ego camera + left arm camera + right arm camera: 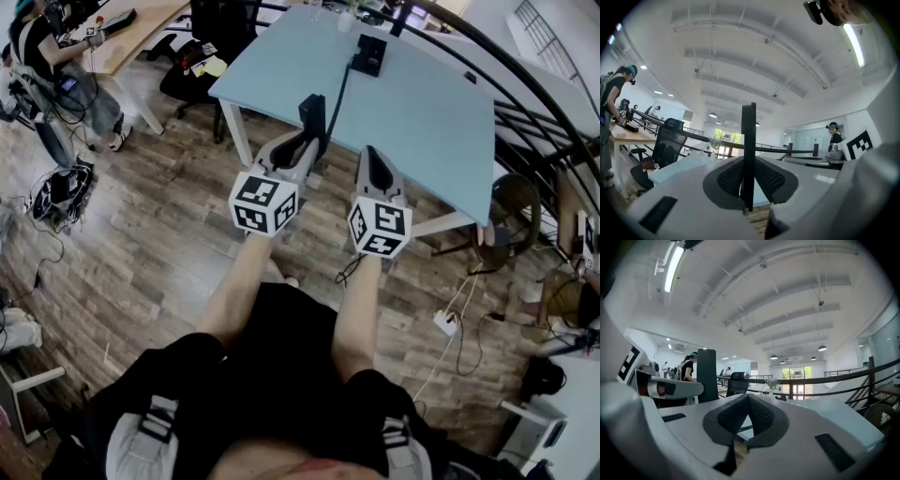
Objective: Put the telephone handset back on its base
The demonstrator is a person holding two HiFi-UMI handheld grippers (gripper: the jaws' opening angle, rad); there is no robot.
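Note:
My left gripper [307, 142] is shut on the black telephone handset [312, 111], which stands upright at the near edge of the light blue table [422, 122]. Seen from the left gripper view, the handset [748, 140] is a thin dark bar clamped between the pads. A black cord [342, 84] runs from it to the black base [369, 54] at the far side of the table. Just to the right, my right gripper [369, 155] is shut with nothing in it. In the right gripper view its jaws [748, 400] meet, and the handset [707, 376] shows at the left.
A black office chair [202, 47] stands at the table's far left. On the wooden floor lie a white power strip [444, 323] with cables, and more cables [58, 187] at the left. A curved black railing [525, 103] runs along the right. A person [47, 66] works at another desk.

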